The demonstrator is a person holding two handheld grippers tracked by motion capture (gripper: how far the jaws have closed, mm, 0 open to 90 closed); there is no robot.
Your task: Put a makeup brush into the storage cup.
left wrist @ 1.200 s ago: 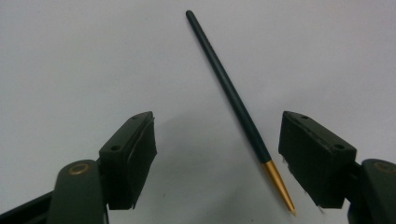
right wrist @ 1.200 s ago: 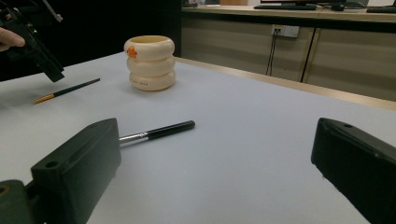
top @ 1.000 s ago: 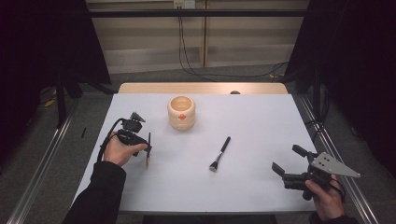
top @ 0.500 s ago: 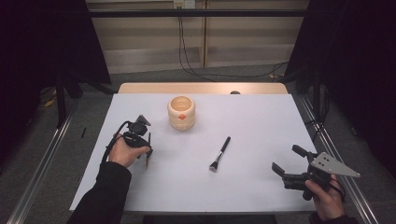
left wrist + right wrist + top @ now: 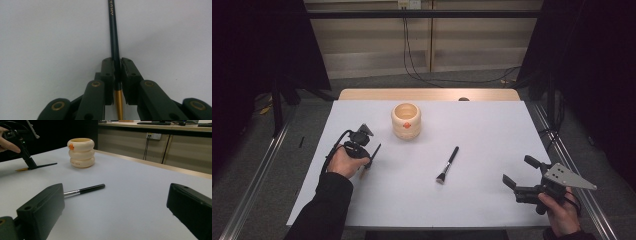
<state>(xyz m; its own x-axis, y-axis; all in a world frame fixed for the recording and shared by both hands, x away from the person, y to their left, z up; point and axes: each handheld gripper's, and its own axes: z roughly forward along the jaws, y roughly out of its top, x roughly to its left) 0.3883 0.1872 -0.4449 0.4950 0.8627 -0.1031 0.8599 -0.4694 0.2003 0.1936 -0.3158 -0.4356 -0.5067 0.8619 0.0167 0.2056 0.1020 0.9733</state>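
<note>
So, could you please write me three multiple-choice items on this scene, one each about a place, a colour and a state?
1. Where does the makeup brush lie on the white table?
A. inside the cup
B. on the bare tabletop between the two grippers
C. under the right gripper

2. What colour is the small mark on the cream ringed cup?
A. orange
B. blue
C. green

3. How does the left gripper stand?
A. jaws wide open over bare table
B. shut on the cup's rim
C. shut on the thin dark pencil

Answers:
1. B, since the high view shows it flat on the tabletop, apart from the cup and from the open right gripper.
2. A, since an orange mark shows on its side.
3. C, since the left gripper view shows both jaws pressed against the shaft.
</note>
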